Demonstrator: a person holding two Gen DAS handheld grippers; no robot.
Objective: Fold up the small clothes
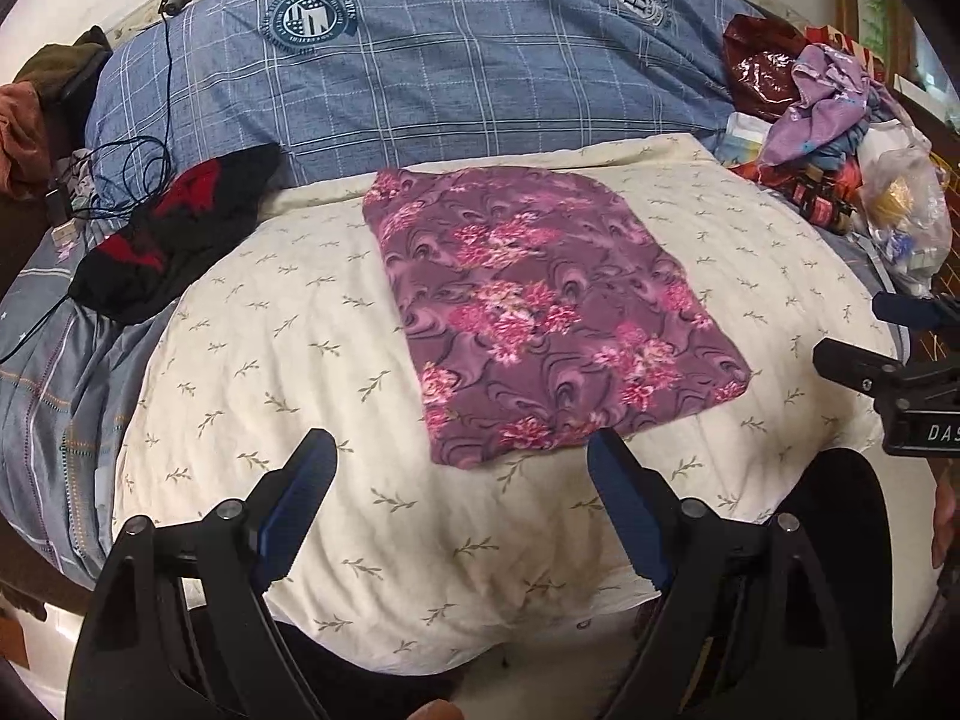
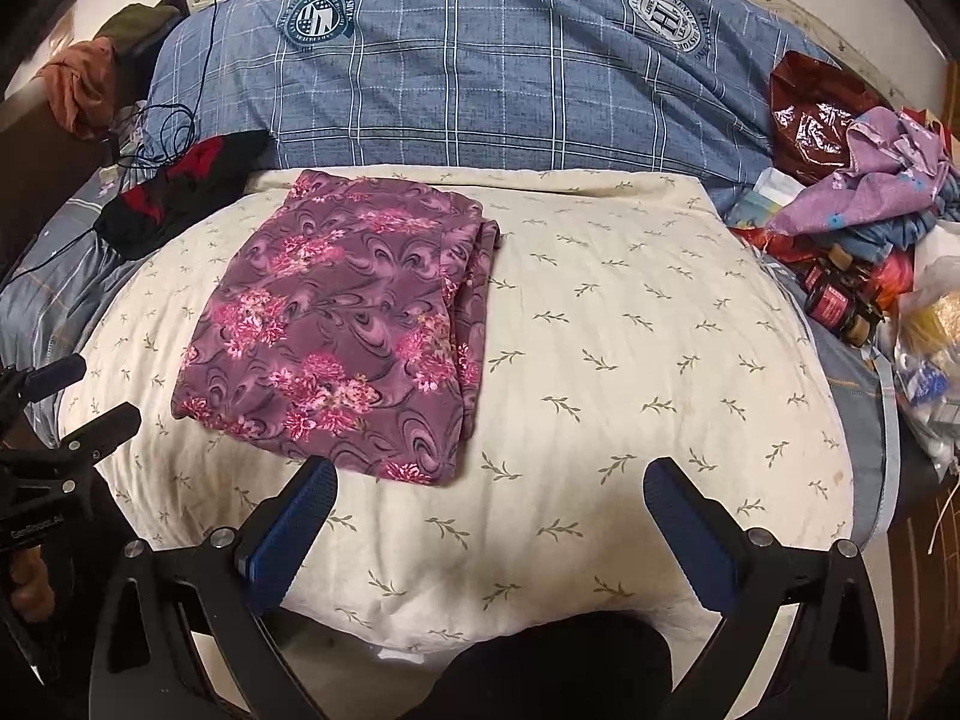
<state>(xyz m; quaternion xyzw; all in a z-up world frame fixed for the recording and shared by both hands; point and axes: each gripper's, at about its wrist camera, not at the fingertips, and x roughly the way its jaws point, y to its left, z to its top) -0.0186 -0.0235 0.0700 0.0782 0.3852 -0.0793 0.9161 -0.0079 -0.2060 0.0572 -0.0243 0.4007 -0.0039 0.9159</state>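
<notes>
A purple garment with pink flowers (image 1: 540,312) lies folded into a flat rectangle on the cream leaf-print quilt (image 1: 288,360). It also shows in the right wrist view (image 2: 342,324), with stacked folded edges along its right side. My left gripper (image 1: 462,462) is open and empty, just in front of the garment's near edge. My right gripper (image 2: 492,486) is open and empty, near the garment's near right corner. The right gripper also shows at the right edge of the left wrist view (image 1: 864,336). The left gripper also shows at the left edge of the right wrist view (image 2: 84,396).
A black and red garment (image 1: 174,234) lies at the far left of the quilt. A blue plaid duvet (image 1: 456,72) is bunched behind. A heap of purple clothes, bags and bottles (image 2: 864,228) sits at the right. A black cable (image 1: 120,180) trails at the left.
</notes>
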